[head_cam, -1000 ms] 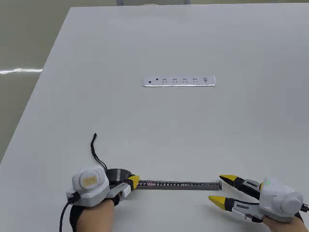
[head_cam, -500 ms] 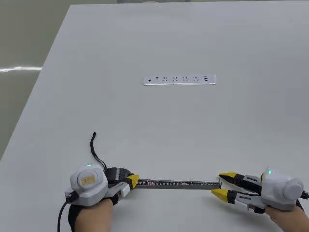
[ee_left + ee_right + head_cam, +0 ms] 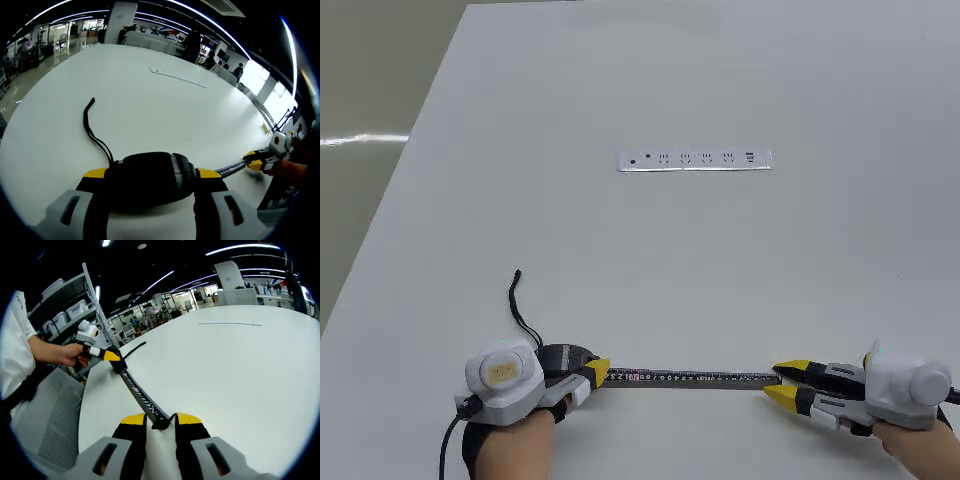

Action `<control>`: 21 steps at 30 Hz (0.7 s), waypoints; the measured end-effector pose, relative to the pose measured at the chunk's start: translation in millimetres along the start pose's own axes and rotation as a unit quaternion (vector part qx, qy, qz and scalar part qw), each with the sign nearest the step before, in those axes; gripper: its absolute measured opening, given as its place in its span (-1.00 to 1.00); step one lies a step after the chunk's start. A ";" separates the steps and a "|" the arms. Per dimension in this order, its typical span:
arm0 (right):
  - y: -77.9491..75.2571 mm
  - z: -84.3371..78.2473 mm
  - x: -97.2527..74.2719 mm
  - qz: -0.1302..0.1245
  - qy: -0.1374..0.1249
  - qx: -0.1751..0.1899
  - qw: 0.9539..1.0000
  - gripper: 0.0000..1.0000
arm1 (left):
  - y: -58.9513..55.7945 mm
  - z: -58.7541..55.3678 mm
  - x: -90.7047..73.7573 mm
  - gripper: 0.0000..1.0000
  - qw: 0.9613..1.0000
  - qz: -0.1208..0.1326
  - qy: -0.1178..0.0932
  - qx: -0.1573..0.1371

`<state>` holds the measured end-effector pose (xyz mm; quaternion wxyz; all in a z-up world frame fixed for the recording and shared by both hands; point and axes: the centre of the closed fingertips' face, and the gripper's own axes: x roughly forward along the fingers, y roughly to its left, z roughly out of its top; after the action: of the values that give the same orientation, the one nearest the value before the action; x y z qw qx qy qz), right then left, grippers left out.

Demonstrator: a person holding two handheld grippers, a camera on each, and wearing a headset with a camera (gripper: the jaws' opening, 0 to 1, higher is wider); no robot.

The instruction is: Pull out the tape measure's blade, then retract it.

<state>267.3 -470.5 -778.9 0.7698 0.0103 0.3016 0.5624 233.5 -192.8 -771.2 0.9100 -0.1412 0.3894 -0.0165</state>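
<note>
While the white worktop [image 3: 720, 80] sits under long ceiling lights [image 3: 235, 247] with a power strip [image 3: 695, 160] at its far middle, my left gripper [image 3: 585, 380] has its fingers clamped around the tape measure [image 3: 563, 360] near left. My right gripper [image 3: 783, 380] pinches the drawn-out blade [image 3: 690, 378] by its tip, near right.

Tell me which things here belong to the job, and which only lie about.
Job: tape measure case, clamped in the left gripper; blade, its tip pinched by the right gripper.
Lying about: white power strip, farther up the table, untouched.
</note>
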 end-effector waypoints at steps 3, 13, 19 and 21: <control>-0.3 -0.7 0.5 0.001 0.001 -0.002 1.000 -0.63 | 0.3 0.2 0.0 0.32 1.000 0.000 -0.001 0.000; 0.4 -1.3 -0.5 0.013 -0.004 -0.029 0.999 -0.71 | 0.5 0.1 0.0 0.31 1.000 0.000 -0.001 0.000; 0.5 -0.3 -1.1 0.019 -0.009 -0.066 0.998 -0.73 | 0.5 -0.1 0.1 0.31 1.000 0.000 -0.001 0.001; -0.2 0.4 -1.5 0.017 -0.012 -0.094 0.995 -0.74 | 0.5 -0.1 0.2 0.31 1.000 0.000 0.000 0.001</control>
<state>267.4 -471.7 -777.9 0.7614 -0.0504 0.2373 0.6011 233.5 -192.4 -771.5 0.9103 -0.1407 0.3890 -0.0166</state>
